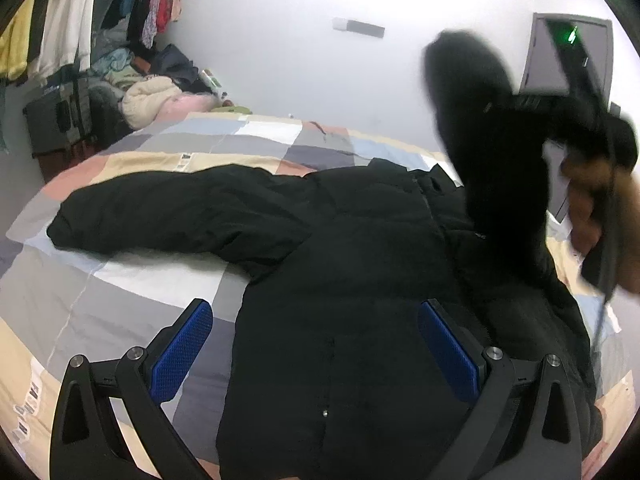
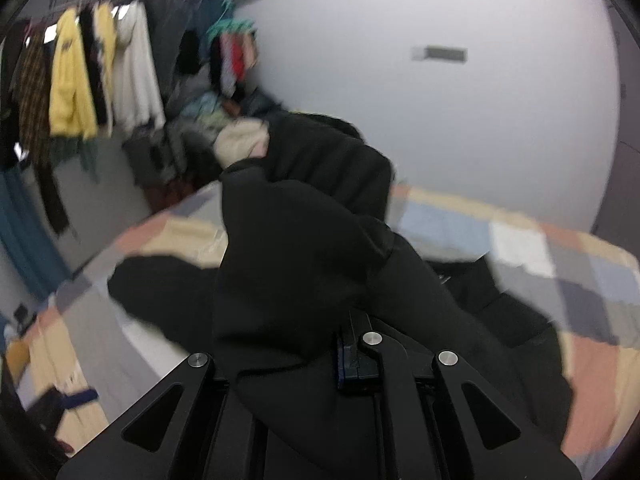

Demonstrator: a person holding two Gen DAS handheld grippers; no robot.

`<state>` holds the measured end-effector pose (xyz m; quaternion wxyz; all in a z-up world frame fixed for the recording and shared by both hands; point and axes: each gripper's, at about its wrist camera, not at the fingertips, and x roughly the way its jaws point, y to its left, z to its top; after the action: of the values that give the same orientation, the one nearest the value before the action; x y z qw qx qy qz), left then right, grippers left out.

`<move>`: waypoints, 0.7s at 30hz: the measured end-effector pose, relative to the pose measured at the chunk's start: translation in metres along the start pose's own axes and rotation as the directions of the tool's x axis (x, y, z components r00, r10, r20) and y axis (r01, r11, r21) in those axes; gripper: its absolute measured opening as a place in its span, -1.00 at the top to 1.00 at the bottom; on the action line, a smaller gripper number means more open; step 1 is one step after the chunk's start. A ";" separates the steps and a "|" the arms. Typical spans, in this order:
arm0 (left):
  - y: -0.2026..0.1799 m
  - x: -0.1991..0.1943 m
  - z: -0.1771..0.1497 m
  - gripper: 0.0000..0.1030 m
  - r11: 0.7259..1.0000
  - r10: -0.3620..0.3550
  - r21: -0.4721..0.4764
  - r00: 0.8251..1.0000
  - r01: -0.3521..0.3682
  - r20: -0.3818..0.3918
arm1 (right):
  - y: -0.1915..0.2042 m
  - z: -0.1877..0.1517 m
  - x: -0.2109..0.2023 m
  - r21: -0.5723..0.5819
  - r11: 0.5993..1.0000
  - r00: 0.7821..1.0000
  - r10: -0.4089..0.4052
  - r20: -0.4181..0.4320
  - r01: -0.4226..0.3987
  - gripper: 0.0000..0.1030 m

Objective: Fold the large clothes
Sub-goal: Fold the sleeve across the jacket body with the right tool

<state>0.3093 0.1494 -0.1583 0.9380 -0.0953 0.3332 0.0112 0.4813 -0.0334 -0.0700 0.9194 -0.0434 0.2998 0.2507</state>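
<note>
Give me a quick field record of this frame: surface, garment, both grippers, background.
surface: bed with a patchwork cover
garment: black jacket lying on the bed, one sleeve stretched flat toward the left of the left wrist view
other sleeve: lifted off the bed, blurred
left gripper: open, above the jacket's lower body, holding nothing
right gripper: shut on the lifted sleeve, held by a hand
background: hanging clothes on a rack, clothes pile by the wall
</note>
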 end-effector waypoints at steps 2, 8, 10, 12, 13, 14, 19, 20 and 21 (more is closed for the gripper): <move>0.002 0.004 -0.001 -0.99 1.000 -0.005 -0.003 1.000 0.005 -0.009 | 0.011 -0.014 0.019 -0.008 1.000 0.999 0.024 -0.038 -0.024 0.84; 0.006 0.015 -0.001 -0.99 1.000 -0.017 -0.007 1.000 0.017 -0.025 | 0.026 -0.074 0.061 -0.020 0.998 0.986 0.058 -0.159 -0.062 0.81; 0.006 0.016 -0.002 -0.99 1.000 -0.019 -0.008 1.000 0.018 -0.025 | 0.028 -0.085 0.072 -0.030 0.998 0.980 0.056 -0.190 -0.063 0.80; 0.006 0.016 -0.002 -0.99 1.000 -0.023 -0.010 0.999 0.022 -0.024 | 0.024 -0.089 0.069 -0.035 0.997 0.978 0.055 -0.199 -0.064 0.80; 0.005 0.016 -0.002 -0.99 1.000 -0.023 -0.012 0.999 0.023 -0.022 | 0.024 -0.089 0.069 -0.034 0.997 0.978 0.057 -0.200 -0.065 0.79; 0.005 0.017 -0.002 -0.99 1.000 -0.023 -0.013 1.000 0.022 -0.022 | 0.023 -0.087 0.068 -0.030 0.997 0.978 0.063 -0.201 -0.070 0.78; -0.006 0.014 -0.001 -0.99 0.999 -0.042 -0.003 0.999 0.042 -0.024 | 0.024 -0.084 0.054 -0.031 0.992 0.966 0.111 -0.233 -0.121 0.18; -0.010 0.012 -0.002 -0.99 0.999 -0.040 0.008 0.999 0.040 -0.017 | 0.025 -0.085 0.048 -0.036 0.990 0.964 0.123 -0.235 -0.135 0.07; -0.014 0.009 -0.002 -0.99 0.999 -0.036 0.019 0.999 0.036 -0.013 | 0.025 -0.087 0.042 -0.039 0.989 0.965 0.128 -0.228 -0.141 -0.06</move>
<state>0.3162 0.1343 -0.1635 0.9368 -0.0920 0.3375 -0.0095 0.4525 -0.0130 -0.1634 0.8590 -0.0764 0.3970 0.3142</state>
